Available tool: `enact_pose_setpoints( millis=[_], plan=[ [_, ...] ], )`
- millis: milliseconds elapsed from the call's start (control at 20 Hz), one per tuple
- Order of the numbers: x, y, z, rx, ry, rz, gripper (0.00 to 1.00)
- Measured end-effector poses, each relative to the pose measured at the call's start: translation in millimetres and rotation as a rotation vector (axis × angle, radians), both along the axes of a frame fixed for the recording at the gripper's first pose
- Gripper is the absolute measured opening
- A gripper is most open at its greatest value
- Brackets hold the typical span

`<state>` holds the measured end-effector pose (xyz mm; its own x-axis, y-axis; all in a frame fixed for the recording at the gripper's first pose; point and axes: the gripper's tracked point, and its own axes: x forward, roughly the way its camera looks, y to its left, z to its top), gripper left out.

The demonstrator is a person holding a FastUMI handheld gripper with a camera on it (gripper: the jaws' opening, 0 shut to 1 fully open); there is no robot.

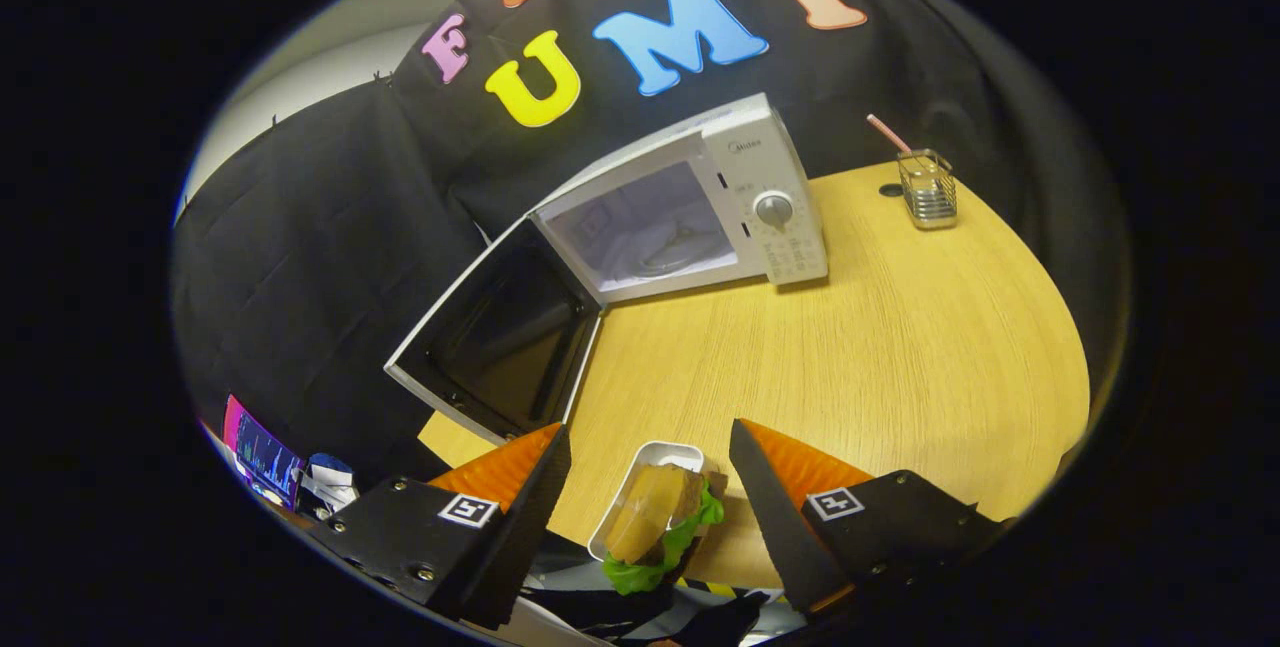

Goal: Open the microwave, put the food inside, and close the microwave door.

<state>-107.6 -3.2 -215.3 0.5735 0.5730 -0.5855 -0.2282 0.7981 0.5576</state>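
A white microwave [775,197] stands at the back of the round wooden table [880,347]. Its door [500,337] hangs wide open to the left, and the pale cavity [645,227] shows a glass turntable. The food [655,517], a brown sandwich with green lettuce, lies in a small white tray [668,448] at the table's near edge. My gripper [648,427] is open. Its black and orange fingers [540,487] stand on either side of the tray with a gap on each side, touching neither tray nor food.
A wire holder [928,189] with a pink straw stands at the back right, next to a dark hole [890,190] in the tabletop. Below the open door, off the table, a lit screen [262,457] glows. Bare wood stretches between the tray and the microwave.
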Motion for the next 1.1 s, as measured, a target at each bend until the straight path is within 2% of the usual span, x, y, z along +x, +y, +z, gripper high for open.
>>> enact_pose_setpoints(
  millis=[250,650,700,750,800,900,950,1050,1100],
  plan=[
    [-19.6,4.6,-33.6,0.007,0.12,0.028,0.96],
    [-38.7,15.6,-64.3,0.067,0.301,0.002,0.95],
    [-37.9,15.7,-65.0,0.073,0.313,-0.008,0.79],
    [-38.4,17.2,-66.7,0.075,0.322,-0.023,0.72],
    [-37.3,18.0,-65.6,0.084,0.331,-0.039,0.55],
    [-37.2,20.1,-63.0,0.097,0.342,-0.062,0.46],
    [-37.2,22.2,-62.0,0.102,0.35,-0.064,0.36],
    [-37.2,20.9,-60.6,0.085,0.343,-0.087,0.33],
    [-37.6,20.3,-53.1,0.086,0.34,-0.091,0.23]
  ],
)
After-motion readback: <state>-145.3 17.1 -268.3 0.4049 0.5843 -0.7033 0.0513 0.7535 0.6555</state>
